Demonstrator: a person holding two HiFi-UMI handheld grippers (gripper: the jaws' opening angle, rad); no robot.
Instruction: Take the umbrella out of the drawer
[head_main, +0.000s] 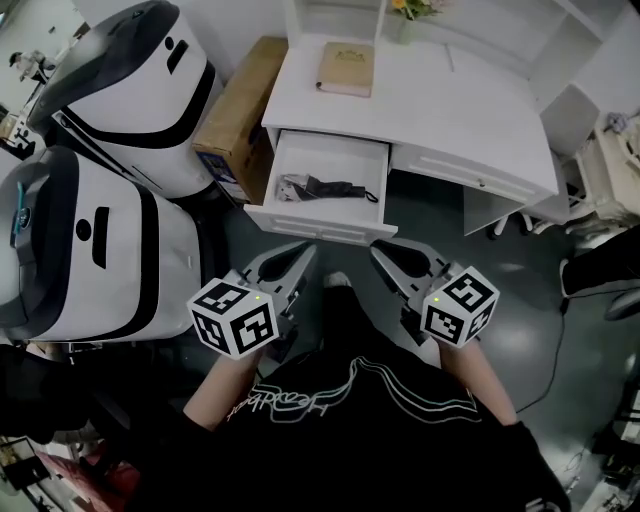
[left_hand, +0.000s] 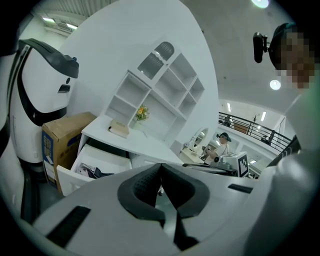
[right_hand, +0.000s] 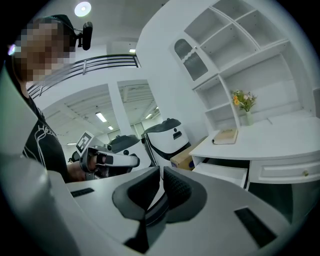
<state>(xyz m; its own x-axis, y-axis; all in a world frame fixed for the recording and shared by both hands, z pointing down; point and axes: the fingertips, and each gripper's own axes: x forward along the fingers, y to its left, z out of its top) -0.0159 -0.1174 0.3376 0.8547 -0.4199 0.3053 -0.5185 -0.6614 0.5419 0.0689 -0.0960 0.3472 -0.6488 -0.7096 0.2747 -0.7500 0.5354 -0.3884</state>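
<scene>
A folded black umbrella (head_main: 325, 187) lies in the open white drawer (head_main: 300, 222) of the white desk (head_main: 440, 110). In the left gripper view the drawer (left_hand: 70, 177) sits at lower left with the dark umbrella (left_hand: 93, 173) inside. The right gripper view shows only the drawer front (right_hand: 222, 173); its contents are hidden. My left gripper (head_main: 300, 252) and right gripper (head_main: 381, 250) hover side by side in front of the drawer, well short of it. Both are shut with nothing between the pads: left gripper (left_hand: 161, 168), right gripper (right_hand: 161, 173).
A tan book (head_main: 346, 68) and a flower vase (head_main: 412, 12) rest on the desk top under white shelves (left_hand: 160, 85). A cardboard box (head_main: 240, 112) and two large white machines (head_main: 135, 85) (head_main: 95, 250) stand to the left. A cable (head_main: 555, 340) trails on the floor at right.
</scene>
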